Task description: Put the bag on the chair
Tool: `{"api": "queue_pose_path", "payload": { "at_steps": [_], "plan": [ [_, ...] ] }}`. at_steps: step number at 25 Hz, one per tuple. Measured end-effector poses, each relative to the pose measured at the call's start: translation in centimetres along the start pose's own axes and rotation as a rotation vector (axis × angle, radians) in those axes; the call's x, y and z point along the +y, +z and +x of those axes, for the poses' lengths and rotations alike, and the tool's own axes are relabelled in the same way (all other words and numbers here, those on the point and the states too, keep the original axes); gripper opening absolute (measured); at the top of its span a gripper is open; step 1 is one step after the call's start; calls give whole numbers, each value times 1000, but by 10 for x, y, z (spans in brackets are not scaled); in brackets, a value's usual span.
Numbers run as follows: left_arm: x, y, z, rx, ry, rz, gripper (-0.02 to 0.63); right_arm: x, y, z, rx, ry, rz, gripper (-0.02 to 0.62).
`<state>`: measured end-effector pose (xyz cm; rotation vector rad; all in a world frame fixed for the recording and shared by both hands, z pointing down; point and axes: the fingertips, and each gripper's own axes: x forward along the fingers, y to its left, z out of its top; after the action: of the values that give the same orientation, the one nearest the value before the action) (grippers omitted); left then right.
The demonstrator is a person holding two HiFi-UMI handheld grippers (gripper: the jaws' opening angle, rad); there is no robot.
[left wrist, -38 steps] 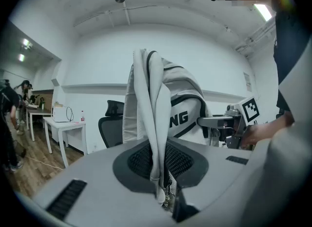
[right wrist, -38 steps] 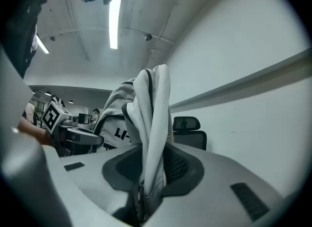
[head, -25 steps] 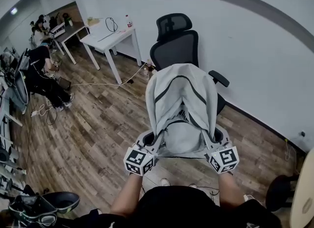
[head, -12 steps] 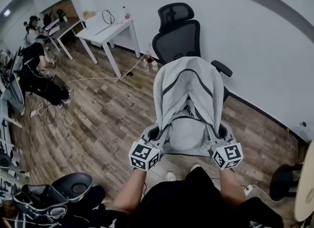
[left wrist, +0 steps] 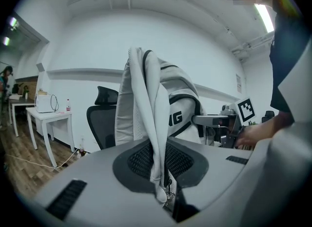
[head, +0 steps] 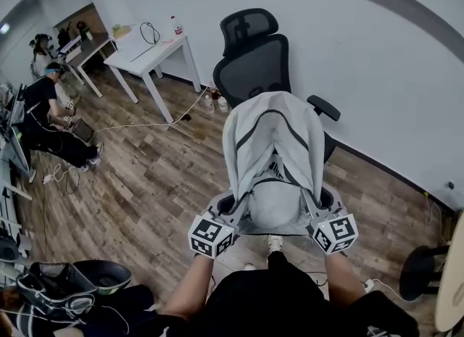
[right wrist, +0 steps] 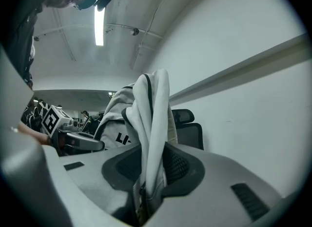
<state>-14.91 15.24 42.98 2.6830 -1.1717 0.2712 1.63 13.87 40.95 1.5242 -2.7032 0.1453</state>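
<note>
A light grey backpack with dark trim hangs in the air between my two grippers, just in front of a black office chair with a headrest. My left gripper is shut on the bag's left strap, which runs up from between its jaws. My right gripper is shut on the right strap in the same way. In the left gripper view the chair shows behind the bag; in the right gripper view its back peeks out past the bag.
A white wall runs behind the chair. A white table with a bottle stands at the back left, with cables on the wood floor. People sit at desks at the far left. A black stool base is at the right.
The view has shifted slightly; the bag stays held up between both grippers and the chair now sits a little closer behind it. Both grips are unchanged.
</note>
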Motion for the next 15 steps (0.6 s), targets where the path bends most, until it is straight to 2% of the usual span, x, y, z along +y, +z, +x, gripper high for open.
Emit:
{"api": "queue_pose_path", "payload": {
  "at_steps": [15],
  "plan": [
    [44,22,110,28,26,-28,58,-94,2,70,0,29,2,107]
  ]
}}
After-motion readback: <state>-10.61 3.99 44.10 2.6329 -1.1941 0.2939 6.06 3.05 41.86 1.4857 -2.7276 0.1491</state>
